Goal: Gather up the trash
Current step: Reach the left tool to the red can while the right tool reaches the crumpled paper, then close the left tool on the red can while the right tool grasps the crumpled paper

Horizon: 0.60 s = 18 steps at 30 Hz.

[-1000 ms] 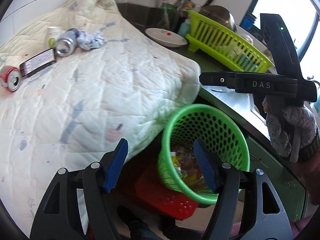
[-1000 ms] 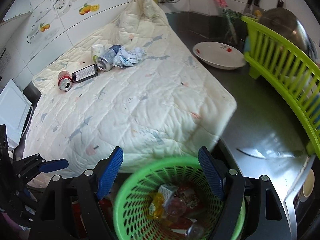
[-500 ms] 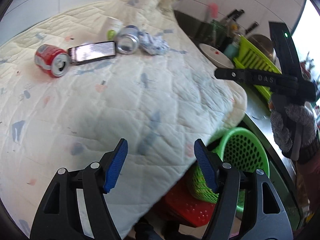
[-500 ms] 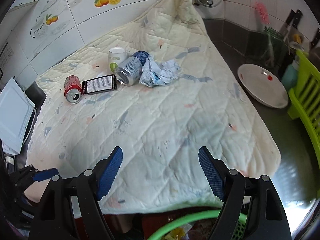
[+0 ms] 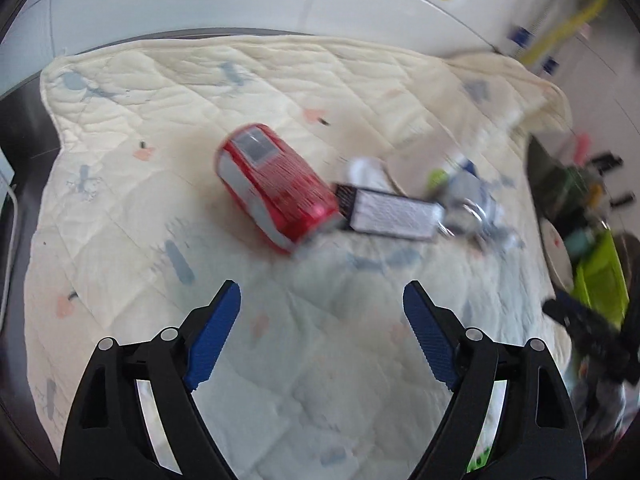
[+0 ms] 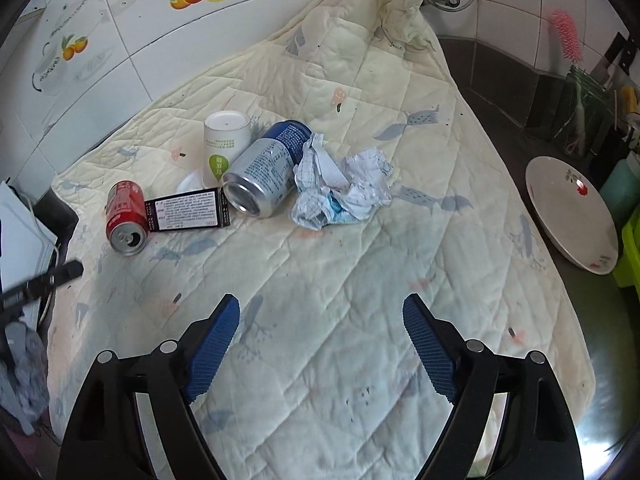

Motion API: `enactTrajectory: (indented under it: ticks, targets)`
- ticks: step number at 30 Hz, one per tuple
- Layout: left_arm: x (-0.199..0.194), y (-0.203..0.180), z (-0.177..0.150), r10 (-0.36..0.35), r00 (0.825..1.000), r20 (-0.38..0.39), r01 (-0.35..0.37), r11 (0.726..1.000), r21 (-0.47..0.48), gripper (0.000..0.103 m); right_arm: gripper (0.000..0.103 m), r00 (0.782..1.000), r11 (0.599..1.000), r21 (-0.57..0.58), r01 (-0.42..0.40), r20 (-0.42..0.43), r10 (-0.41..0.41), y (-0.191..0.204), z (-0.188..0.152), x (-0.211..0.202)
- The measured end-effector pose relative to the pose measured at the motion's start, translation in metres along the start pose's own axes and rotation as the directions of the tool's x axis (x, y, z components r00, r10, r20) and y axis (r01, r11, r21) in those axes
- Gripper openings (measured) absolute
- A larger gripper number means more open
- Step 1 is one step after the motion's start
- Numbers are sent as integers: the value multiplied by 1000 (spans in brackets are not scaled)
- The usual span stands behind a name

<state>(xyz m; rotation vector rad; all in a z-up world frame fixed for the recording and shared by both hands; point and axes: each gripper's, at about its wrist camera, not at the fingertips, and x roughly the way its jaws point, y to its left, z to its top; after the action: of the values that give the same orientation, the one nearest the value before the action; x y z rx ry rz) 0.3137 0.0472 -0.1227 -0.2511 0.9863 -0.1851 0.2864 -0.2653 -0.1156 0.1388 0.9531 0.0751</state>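
Trash lies on a cream quilted cloth: a red can on its side, a black-and-white box, a silver-blue can, a white paper cup and crumpled paper. My left gripper is open and empty, just short of the red can, with the box to its right. My right gripper is open and empty, hovering over the cloth well short of the crumpled paper. The left gripper's tip shows at the left of the right wrist view.
A white plate lies on the dark counter to the right. A green dish rack stands beyond it. A pink brush and utensils stand by the tiled wall. A white board sits left of the cloth.
Both grippers have risen from the green basket and moved over the cloth toward the trash. The left one has swung left and closed in on the red can. The basket has left both views.
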Motion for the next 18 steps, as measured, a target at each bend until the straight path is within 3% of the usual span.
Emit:
enactTrajectory:
  ticks: [9,18]
  targets:
    - [45,34,55,16,999,-31,-21,982,-189,85,81,1000,1000,13,10,-4,-10,-1,27,25]
    - [82,51,74,41,994,-101,-67,958,-277,87,82,1000,1000,17,25,-12,-25,-1,48,51]
